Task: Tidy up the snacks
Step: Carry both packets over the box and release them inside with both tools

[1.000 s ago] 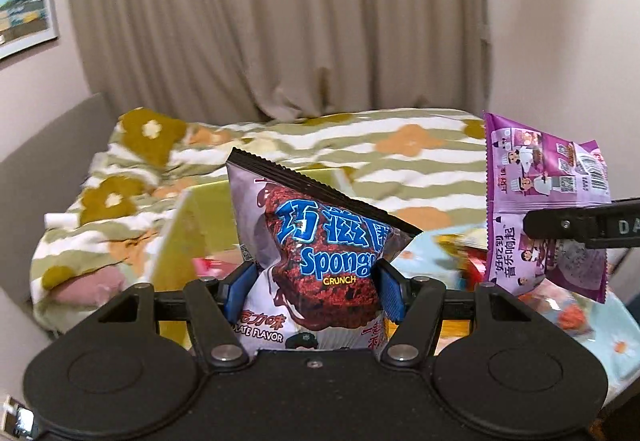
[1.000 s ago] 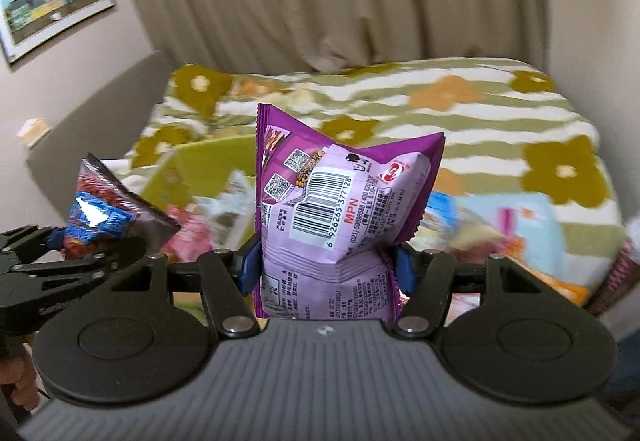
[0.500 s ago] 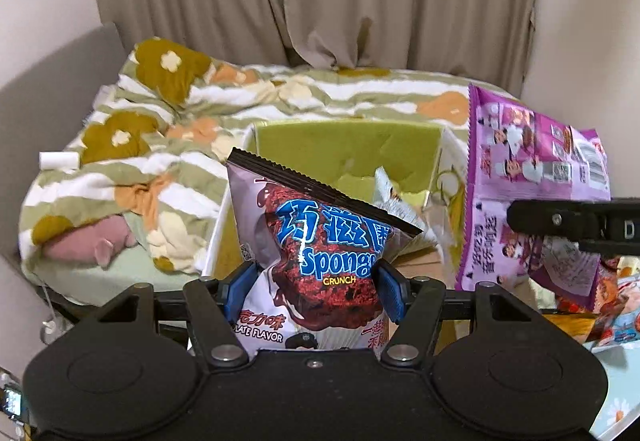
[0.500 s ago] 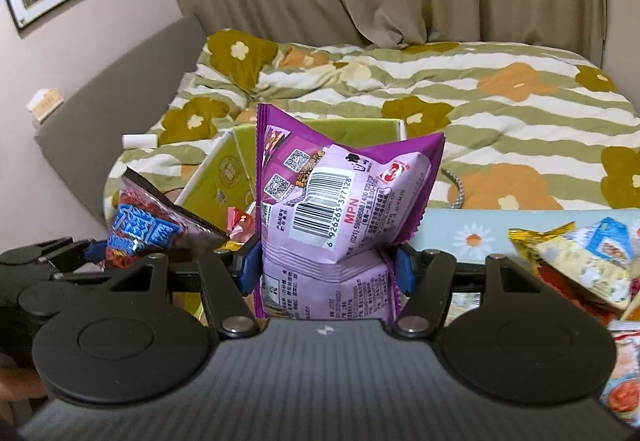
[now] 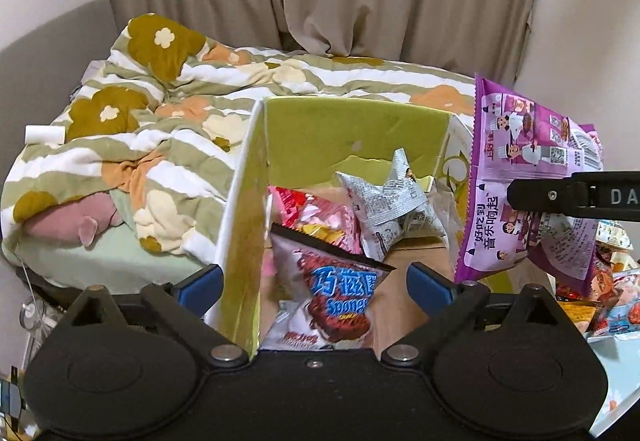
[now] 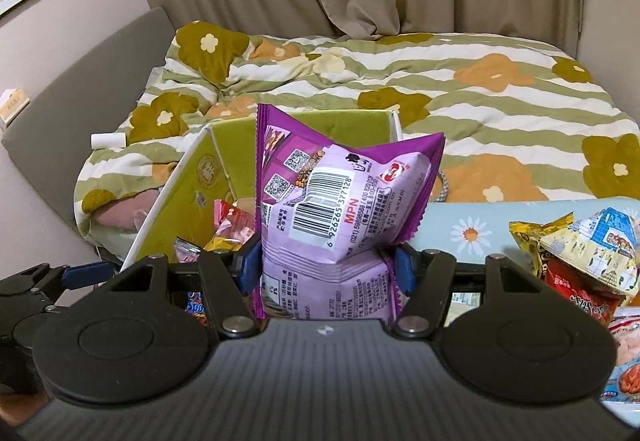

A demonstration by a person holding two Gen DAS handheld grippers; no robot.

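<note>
My left gripper (image 5: 314, 283) is open over the green cardboard box (image 5: 352, 129). The brown Sponge Crunch bag (image 5: 336, 301) lies loose inside the box, below the jaws, beside a pink packet (image 5: 316, 213) and a grey newsprint packet (image 5: 390, 201). My right gripper (image 6: 326, 267) is shut on a purple snack bag (image 6: 340, 209), held upright just right of the box's near corner. That bag also shows in the left wrist view (image 5: 524, 177). The box shows in the right wrist view (image 6: 192, 193).
A pile of loose snack packets (image 6: 588, 253) lies on the light blue daisy tablecloth (image 6: 468, 225) to the right. Behind the box is a bed with a green striped flower quilt (image 6: 460, 89). Curtains and walls close the back.
My left gripper opened and let the Sponge Crunch bag drop into the box. Both grippers moved lower and closer to the box. The right gripper still holds the purple bag.
</note>
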